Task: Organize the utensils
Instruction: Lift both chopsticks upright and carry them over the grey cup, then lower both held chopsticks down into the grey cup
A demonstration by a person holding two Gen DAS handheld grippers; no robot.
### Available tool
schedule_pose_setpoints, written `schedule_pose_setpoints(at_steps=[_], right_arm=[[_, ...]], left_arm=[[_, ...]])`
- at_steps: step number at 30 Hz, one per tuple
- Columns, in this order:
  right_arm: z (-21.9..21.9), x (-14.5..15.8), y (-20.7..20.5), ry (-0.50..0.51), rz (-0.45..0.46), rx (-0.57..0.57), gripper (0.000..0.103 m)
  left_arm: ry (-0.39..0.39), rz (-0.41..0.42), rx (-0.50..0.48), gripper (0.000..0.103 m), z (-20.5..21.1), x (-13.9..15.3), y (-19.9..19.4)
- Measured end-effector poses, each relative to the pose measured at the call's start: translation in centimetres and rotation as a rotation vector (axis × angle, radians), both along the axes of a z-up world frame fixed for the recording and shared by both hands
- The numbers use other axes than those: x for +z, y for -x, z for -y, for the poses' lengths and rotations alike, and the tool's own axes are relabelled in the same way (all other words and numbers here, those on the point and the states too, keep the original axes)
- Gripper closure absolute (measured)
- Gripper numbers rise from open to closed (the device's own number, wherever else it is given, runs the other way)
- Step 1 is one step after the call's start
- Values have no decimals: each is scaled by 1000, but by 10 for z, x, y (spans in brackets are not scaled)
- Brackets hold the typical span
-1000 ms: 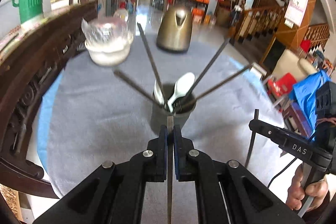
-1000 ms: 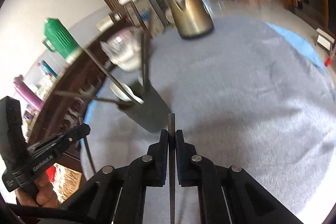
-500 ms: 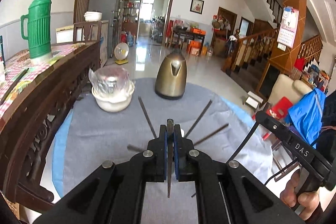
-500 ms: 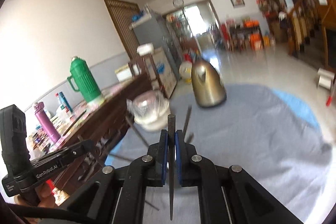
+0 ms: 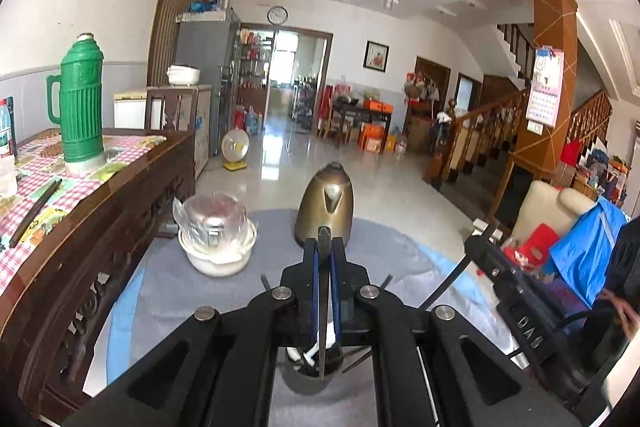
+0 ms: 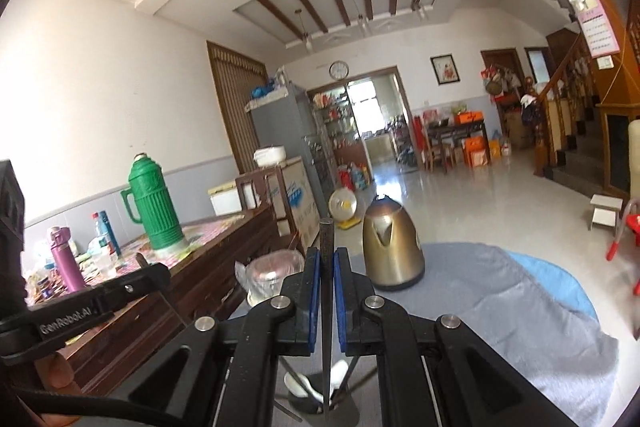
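Note:
My left gripper (image 5: 323,255) is shut on a dark chopstick (image 5: 322,307) held upright, its lower tip over the dark utensil cup (image 5: 312,375) below the jaws. The cup holds white spoons (image 5: 316,347) and several dark chopsticks. My right gripper (image 6: 327,259) is shut on another dark chopstick (image 6: 326,307), its tip down at the same cup (image 6: 320,403), where a white spoon (image 6: 300,387) shows. Each gripper shows in the other's view, the right one (image 5: 516,291) and the left one (image 6: 80,307).
A bronze kettle (image 5: 326,203) stands at the back of the grey-clothed round table (image 5: 192,291). A white bowl with a plastic-wrapped glass (image 5: 218,239) sits at left. A dark wooden sideboard (image 5: 80,227) with a green thermos (image 5: 80,107) runs along the left.
Both grippers have tilted up and risen over the cup, each still holding its chopstick. The cup has dropped from mid-view to below the jaws, and more of the room shows.

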State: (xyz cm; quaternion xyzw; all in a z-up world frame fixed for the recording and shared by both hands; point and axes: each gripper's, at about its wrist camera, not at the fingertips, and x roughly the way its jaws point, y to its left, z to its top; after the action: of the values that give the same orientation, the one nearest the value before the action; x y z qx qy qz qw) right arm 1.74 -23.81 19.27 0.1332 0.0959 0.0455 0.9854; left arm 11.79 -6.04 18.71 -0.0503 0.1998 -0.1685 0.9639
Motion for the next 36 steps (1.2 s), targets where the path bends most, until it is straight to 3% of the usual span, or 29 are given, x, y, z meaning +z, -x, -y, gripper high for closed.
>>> schedule_pose_setpoints(at_steps=[4, 10, 19, 36], right_arm=[[-5, 2, -4, 10, 36, -33, 96], [-14, -6, -13, 31, 68, -61, 96], [-23, -30, -24, 66, 17, -43, 96], [-25, -45, -29, 87, -52, -21, 96]], left_arm=[[10, 34, 31, 97, 1, 1, -2], [32, 18, 67, 97, 0, -16, -12], [31, 4, 83, 97, 2, -34, -19], [13, -30, 84, 97, 7, -47, -21]])
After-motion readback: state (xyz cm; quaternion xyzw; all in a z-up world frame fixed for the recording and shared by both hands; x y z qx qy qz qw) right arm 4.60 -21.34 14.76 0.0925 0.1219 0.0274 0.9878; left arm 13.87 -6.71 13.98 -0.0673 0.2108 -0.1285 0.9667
